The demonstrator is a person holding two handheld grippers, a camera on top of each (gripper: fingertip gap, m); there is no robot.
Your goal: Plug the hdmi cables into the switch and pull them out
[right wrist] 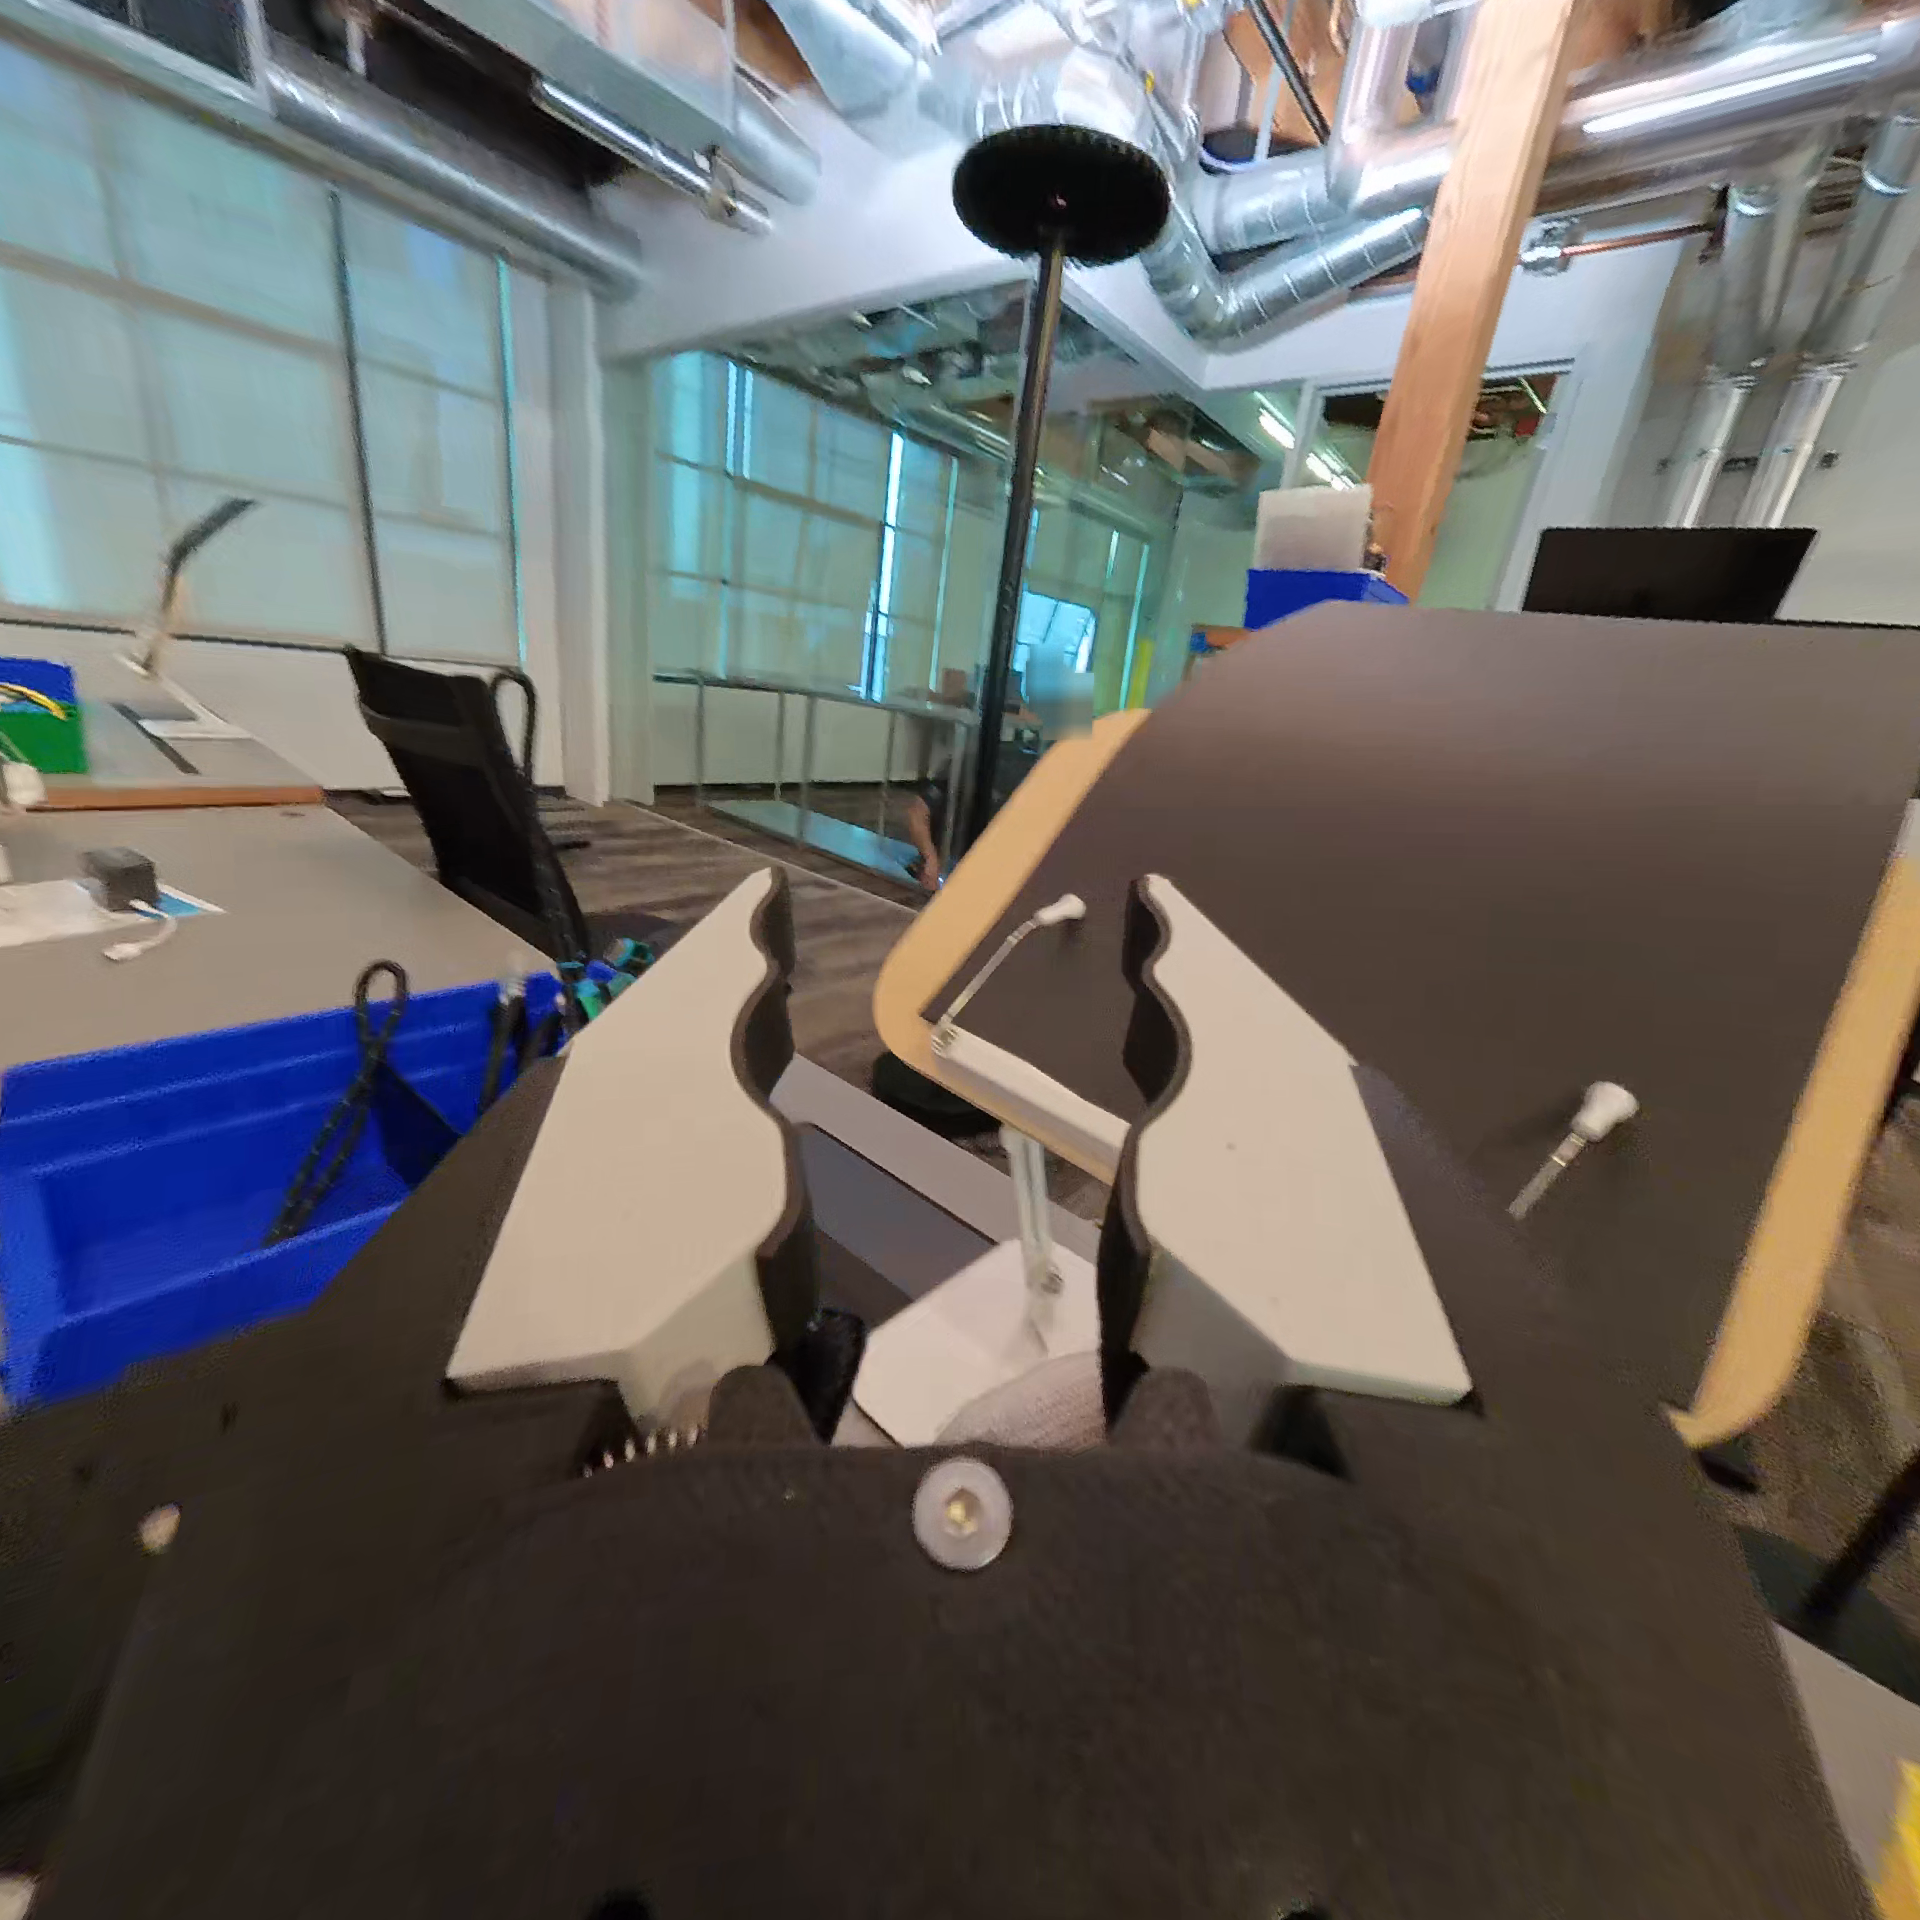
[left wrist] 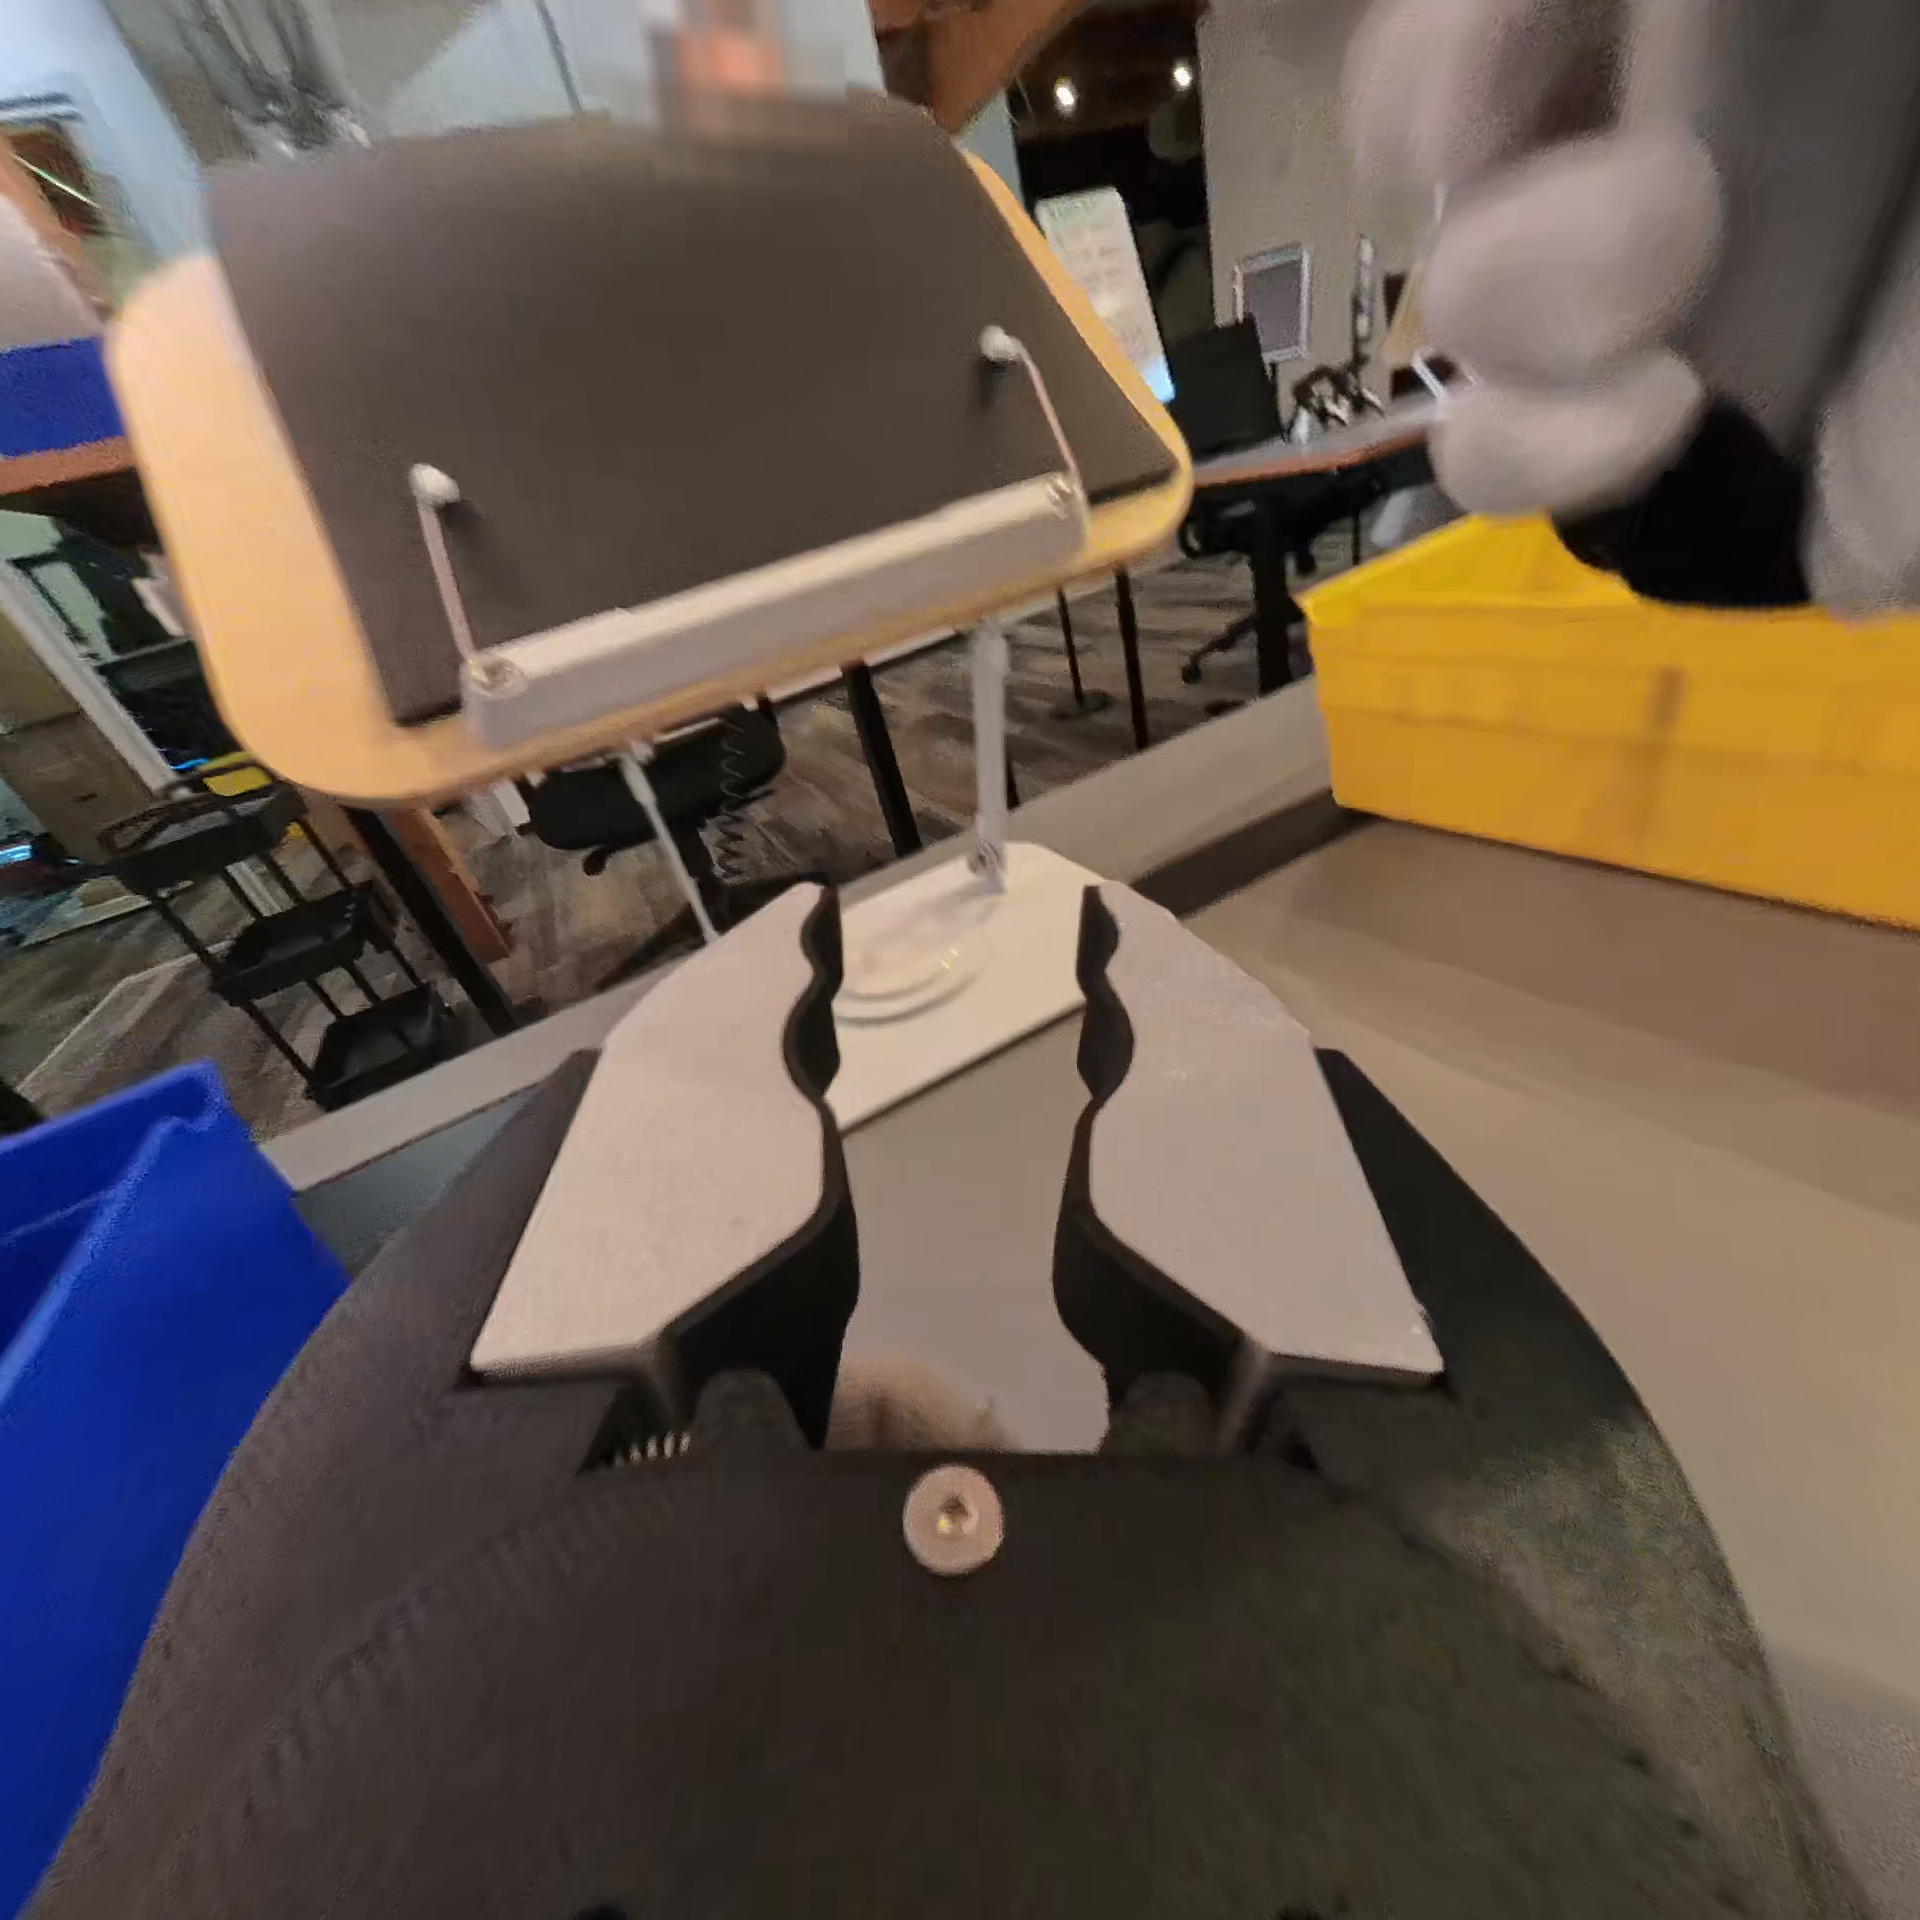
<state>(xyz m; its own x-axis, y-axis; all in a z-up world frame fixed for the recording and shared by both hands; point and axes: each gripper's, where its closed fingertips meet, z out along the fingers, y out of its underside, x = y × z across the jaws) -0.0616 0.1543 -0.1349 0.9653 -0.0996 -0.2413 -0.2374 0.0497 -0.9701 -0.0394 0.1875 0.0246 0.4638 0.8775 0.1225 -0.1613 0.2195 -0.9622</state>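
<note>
Left gripper (left wrist: pixel 956 935) agape; right gripper (right wrist: pixel 956 925) agape; nothing held.

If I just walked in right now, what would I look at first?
Probably the big tilted board, dark with a tan rim, standing on a white stand on the grey table straight ahead. Next, the bright bins: a yellow bin at the right, a blue bin at the left. Up close, the left gripper and the right gripper both gape open, holding nothing.
</note>
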